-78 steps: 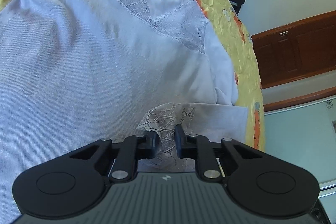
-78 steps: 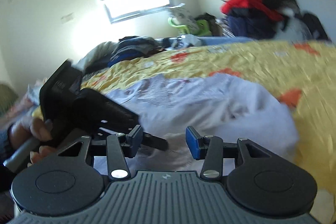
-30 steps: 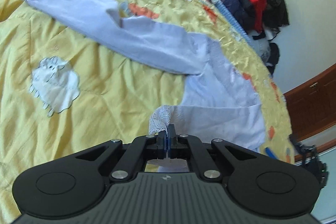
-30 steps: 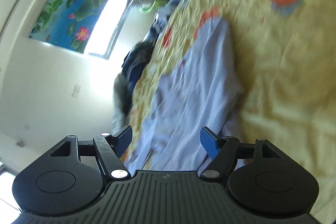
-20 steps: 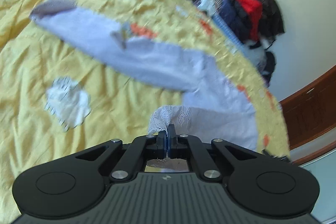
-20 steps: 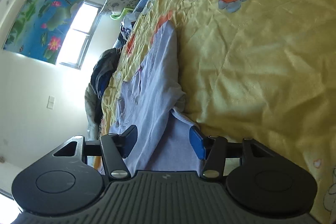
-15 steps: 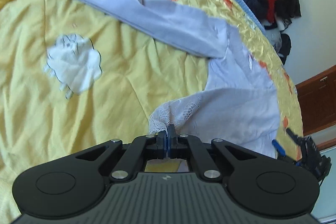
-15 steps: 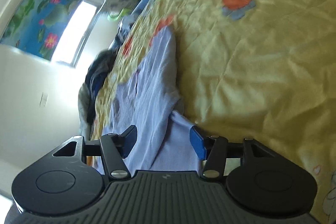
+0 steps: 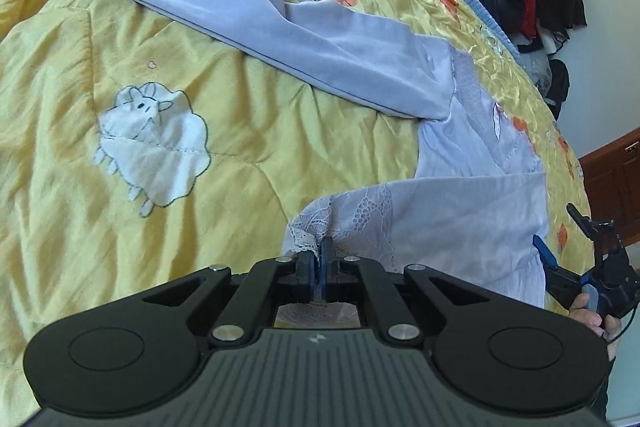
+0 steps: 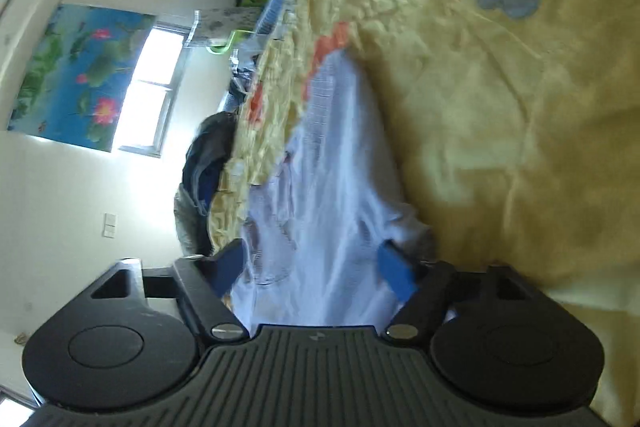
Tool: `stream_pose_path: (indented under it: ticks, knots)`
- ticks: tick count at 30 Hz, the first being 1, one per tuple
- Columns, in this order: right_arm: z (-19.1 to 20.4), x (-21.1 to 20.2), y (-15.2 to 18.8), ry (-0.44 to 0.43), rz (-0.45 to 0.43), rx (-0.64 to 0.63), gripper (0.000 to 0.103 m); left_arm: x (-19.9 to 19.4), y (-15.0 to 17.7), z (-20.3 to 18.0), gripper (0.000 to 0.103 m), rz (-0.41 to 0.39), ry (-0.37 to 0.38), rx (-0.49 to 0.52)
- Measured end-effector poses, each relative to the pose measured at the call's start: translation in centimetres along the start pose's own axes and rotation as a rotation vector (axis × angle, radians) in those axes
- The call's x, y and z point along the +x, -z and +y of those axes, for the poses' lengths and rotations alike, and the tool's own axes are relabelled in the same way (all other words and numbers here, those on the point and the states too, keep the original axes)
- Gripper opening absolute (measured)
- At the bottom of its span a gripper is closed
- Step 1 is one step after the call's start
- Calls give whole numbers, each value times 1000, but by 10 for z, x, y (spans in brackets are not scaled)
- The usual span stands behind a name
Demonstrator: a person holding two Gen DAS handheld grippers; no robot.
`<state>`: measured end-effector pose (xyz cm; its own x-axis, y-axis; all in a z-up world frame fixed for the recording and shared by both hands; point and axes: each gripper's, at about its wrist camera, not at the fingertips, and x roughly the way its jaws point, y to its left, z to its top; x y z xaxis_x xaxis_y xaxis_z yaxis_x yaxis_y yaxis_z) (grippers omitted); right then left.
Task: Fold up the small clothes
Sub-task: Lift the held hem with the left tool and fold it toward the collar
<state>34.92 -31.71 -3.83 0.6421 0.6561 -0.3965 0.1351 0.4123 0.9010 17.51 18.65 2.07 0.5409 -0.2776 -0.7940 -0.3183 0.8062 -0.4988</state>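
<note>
My left jaws (image 9: 315, 261) pinch the lace cuff (image 9: 320, 223) of the top (image 9: 460, 227). My right jaws (image 10: 314, 269) have just opened wider around its side, not pinching. The top lies near the bed's (image 9: 240, 131) edge, one sleeve (image 9: 248, 7) spread out, nothing folded yet, I think.

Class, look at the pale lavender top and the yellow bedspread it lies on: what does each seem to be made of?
Lavender top: soft matte knit, probably cotton jersey; it drapes limply, with an openwork lace cuff.
Yellow bedspread: quilted woven fabric, slightly shiny where crinkled, with stitched appliqué.
</note>
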Motion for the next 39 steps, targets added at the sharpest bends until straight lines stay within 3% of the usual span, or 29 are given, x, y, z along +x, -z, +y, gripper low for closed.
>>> stream_pose_path:
  ticks: [5,9,13,19,23,25,29,39]
  knots:
    - [9,-30,16,-70,-19,-45,89,-8,1,15,4,-4,42,-50]
    - [18,-61,40,-153,12,-107,89,0,1,13,4,16,61,-58]
    - [39,-76,63,-173,52,-212,89,3,0,8,4,9,38,-44]
    - [47,-87,78,-218,106,-236,90,-12,7,2,4,-74,-16,-18]
    - [43,-84,87,-215,119,-222,90,-26,15,-15,3,-99,19,64]
    - [41,-82,90,-212,129,-214,90,-25,23,-28,3,-70,44,139]
    - [43,-84,96,-226,153,-223,90,-26,32,-36,3,-51,91,187]
    - [66,-82,106,-231,199,-246,92,-37,19,-9,4,-77,62,101]
